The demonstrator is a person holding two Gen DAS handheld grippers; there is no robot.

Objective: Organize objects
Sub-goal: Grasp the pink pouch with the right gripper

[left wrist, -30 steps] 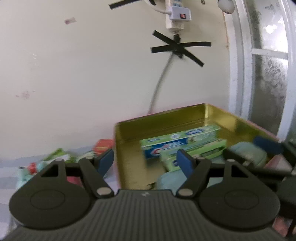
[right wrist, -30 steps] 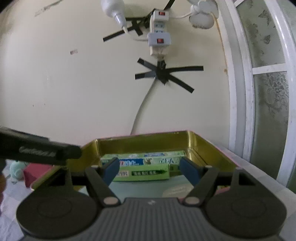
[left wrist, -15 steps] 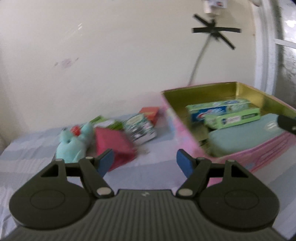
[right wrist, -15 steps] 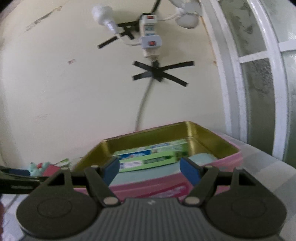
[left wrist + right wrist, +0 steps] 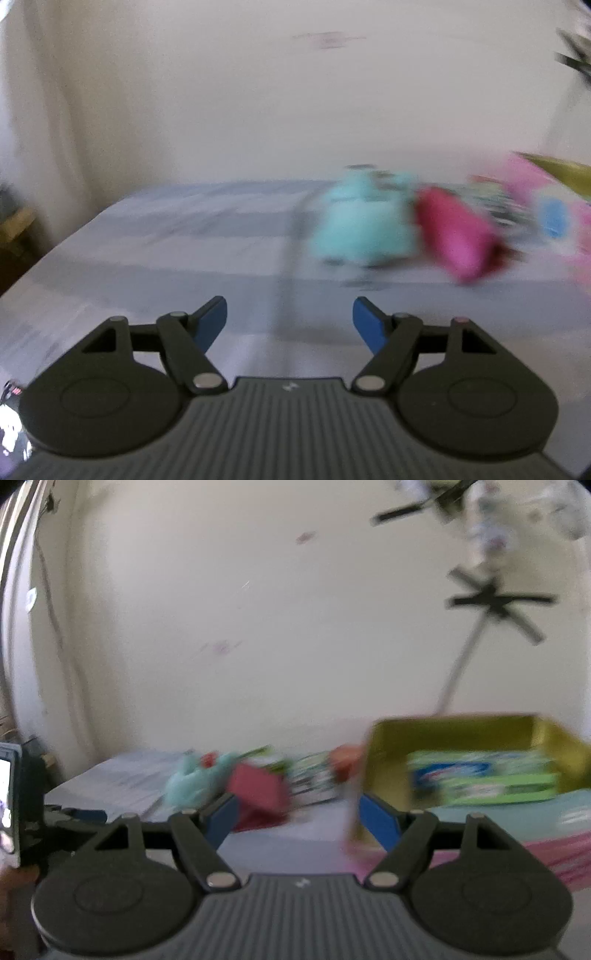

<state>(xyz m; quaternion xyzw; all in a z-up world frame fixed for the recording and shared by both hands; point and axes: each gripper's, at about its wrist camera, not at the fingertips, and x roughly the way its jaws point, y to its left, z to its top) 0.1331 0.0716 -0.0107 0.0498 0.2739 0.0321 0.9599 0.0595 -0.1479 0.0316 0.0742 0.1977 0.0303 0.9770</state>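
Observation:
Both views are blurred by motion. A pink tin with a gold inside [image 5: 480, 734] holds green toothpaste boxes [image 5: 480, 779] and a teal pack [image 5: 535, 819]. Left of it on the grey cloth lie a teal plush toy [image 5: 362, 225] [image 5: 195, 779], a magenta pouch [image 5: 458, 236] [image 5: 258, 790] and patterned packets [image 5: 314, 775]. My left gripper [image 5: 290, 325] is open and empty over bare cloth, short of the plush toy. My right gripper [image 5: 297, 819] is open and empty, in front of the pouch and the tin's left corner.
A cream wall stands behind the table, with a taped cable [image 5: 495, 602]. The table's left edge [image 5: 55, 251] drops off beside dark furniture. The left gripper's body with a small screen [image 5: 11, 805] shows at the right wrist view's left edge.
Both grippers have swung left, away from the tin. The left wrist view now faces the loose items and bare cloth; the tin has slid to its right edge. Both stay open.

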